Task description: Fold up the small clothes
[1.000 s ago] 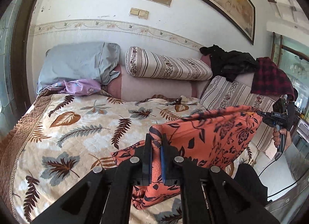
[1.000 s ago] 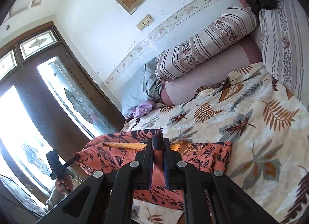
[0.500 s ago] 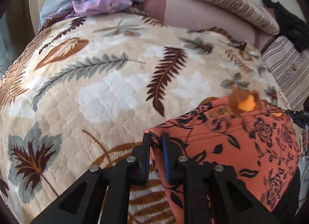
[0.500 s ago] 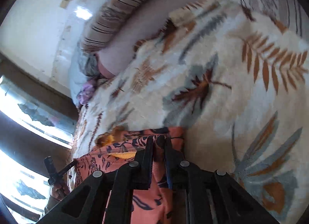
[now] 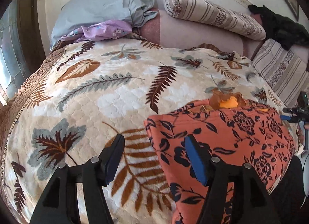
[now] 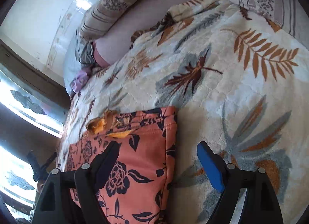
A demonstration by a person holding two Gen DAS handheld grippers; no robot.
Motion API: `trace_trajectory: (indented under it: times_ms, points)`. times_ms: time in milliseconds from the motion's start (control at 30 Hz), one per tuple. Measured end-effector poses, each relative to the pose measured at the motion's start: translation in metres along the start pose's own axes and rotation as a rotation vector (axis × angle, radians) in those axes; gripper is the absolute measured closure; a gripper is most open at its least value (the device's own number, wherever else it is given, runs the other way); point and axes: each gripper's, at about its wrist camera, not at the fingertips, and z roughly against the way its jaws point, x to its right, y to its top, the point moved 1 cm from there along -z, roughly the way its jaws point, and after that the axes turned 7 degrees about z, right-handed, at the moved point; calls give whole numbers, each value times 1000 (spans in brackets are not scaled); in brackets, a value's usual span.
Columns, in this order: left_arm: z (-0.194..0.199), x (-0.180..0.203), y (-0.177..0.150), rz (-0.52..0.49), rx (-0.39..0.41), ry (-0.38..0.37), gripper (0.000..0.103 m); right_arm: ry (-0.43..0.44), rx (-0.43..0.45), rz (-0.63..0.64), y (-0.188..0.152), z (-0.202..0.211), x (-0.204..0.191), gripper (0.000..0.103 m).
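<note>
A soft orange floral garment (image 5: pixel 222 137) with dark blooms and a yellow-orange lining at its top edge is lying flat, folded into a rough rectangle, on the plush, quilted leaf-print blanket (image 5: pixel 108 92) covering the bed. The left tongs (image 5: pixel 154 146) are standing open over its left edge and the right tongs (image 6: pixel 158 150) over its right edge; both have just been opening, and neither is pressing the cloth they were pinching and holding raised a second ago.
</note>
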Motion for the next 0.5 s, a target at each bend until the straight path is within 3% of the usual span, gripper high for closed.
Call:
trace_trajectory:
  times_ms: [33,67,100,200,300,367,467,500]
  points:
    - [-5,3,-6,-9,-15,11,37,-12,-16,10,1,-10,-1,29]
    - [-10,5,-11,-13,-34,21,37,-20,-40,25,3,-19,-4,46]
    - [-15,6,-14,-13,-52,30,37,-48,-68,45,6,-24,-10,90]
    - [-13,9,-17,-9,-33,20,37,-140,-10,191,17,-9,-45,95]
    - [-8,13,-12,-14,13,17,37,-191,68,216,37,3,-53,95]
    - [-14,14,-9,-5,17,20,37,-240,42,175,45,-17,-34,95]
    - [-33,12,-10,17,-39,51,37,-204,-86,81,36,-56,-8,91]
    - [-37,11,-11,24,-55,57,37,-204,-49,88,34,-51,-9,89]
